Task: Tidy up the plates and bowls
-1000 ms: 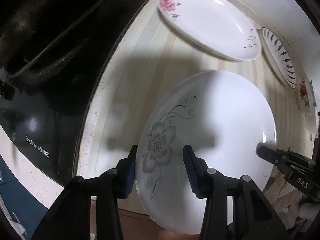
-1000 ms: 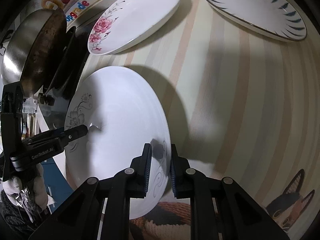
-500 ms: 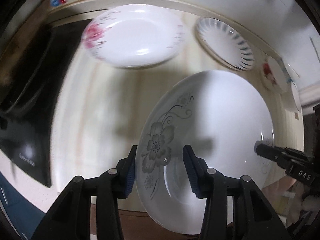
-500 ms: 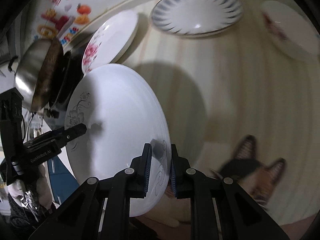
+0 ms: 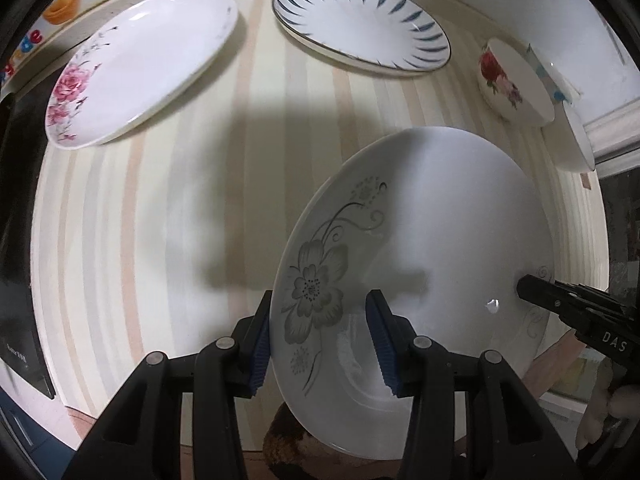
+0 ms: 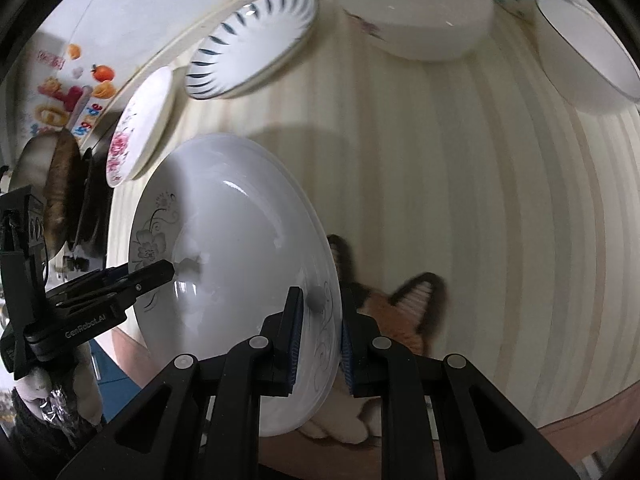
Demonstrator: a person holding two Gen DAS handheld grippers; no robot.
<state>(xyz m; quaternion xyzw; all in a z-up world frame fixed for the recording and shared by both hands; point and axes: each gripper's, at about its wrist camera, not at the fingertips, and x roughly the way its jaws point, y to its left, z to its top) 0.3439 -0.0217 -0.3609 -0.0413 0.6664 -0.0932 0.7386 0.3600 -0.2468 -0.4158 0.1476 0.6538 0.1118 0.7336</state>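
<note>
Two grippers are sharing one load: the grey-flower plate (image 5: 420, 240), held clear of the striped counter (image 5: 160, 220) and tilted, near the counter's front edge. The left gripper (image 5: 320, 344) is pointing steeply downward, its blue pads closed on the plate's flowered rim at a moderate gap, one pad on each face. The right gripper (image 6: 318, 340) is pointing down likewise and pinching the opposite rim with a narrow gap.

Each view is showing the other gripper only as a dark tip reaching over the plate's edge; the hands behind them are mostly cut off, a pale glove (image 6: 36, 396) showing dimly at the left of the right wrist view. A fox-faced object (image 6: 404, 308) beyond the plate is partly hidden by it, so what it is stays unclear.

Far across the counter are lying the pink-rose plate (image 5: 140, 64) and the blue-leaf plate (image 5: 360, 24), with the red-rose bowl (image 5: 516, 84) to the right. Only the right wrist view is showing the bowl's plain inside, a second white bowl (image 6: 584, 40), and a metal pan (image 6: 48, 184) at far left. Only the left wrist view is showing the bowl's red roses.
</note>
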